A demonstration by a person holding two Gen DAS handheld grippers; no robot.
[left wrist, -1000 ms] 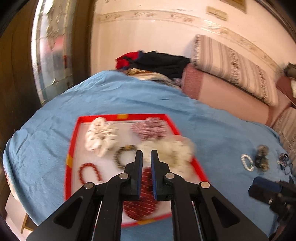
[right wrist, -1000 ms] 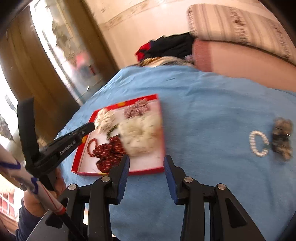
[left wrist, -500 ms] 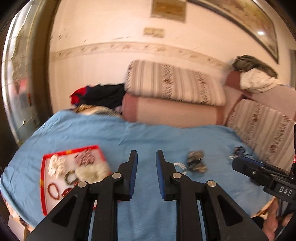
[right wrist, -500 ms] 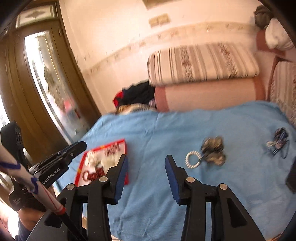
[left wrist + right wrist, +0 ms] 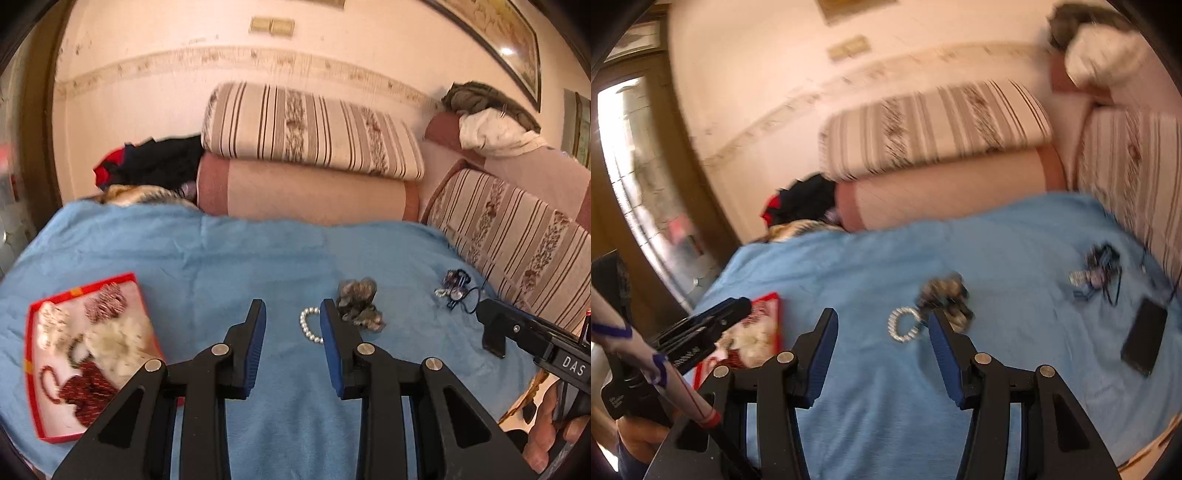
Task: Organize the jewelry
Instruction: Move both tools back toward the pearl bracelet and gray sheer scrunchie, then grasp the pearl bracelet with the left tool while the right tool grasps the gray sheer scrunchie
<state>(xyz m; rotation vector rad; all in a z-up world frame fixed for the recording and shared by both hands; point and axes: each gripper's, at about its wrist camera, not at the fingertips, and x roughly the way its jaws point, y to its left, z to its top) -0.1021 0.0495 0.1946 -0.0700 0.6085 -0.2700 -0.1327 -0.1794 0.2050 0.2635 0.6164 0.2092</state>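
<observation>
A pearl bracelet (image 5: 308, 328) (image 5: 903, 326) lies on the blue cloth beside a grey-brown scrunchie (image 5: 360, 302) (image 5: 945, 295). Farther right sits a small dark jewelry cluster (image 5: 454, 290) (image 5: 1097, 273). The red tray (image 5: 85, 286) (image 5: 774, 299) at the left holds several scrunchies and bead bracelets. My left gripper (image 5: 292, 308) hovers above the cloth just short of the pearl bracelet, its jaws opening with nothing between them. My right gripper (image 5: 882, 319) hovers close by, aimed at the same bracelet, its jaws also opening and empty.
A black phone (image 5: 1145, 338) lies on the cloth at the right. Striped cushions (image 5: 310, 125) and a pink bolster (image 5: 306, 192) line the back, with a striped sofa back (image 5: 517, 236) at the right. Dark clothes (image 5: 159, 162) are piled at the back left.
Both grippers swung away from the red tray, to the right and upward, toward the loose jewelry. The left jaws went from nearly shut to parted; the right jaws widened.
</observation>
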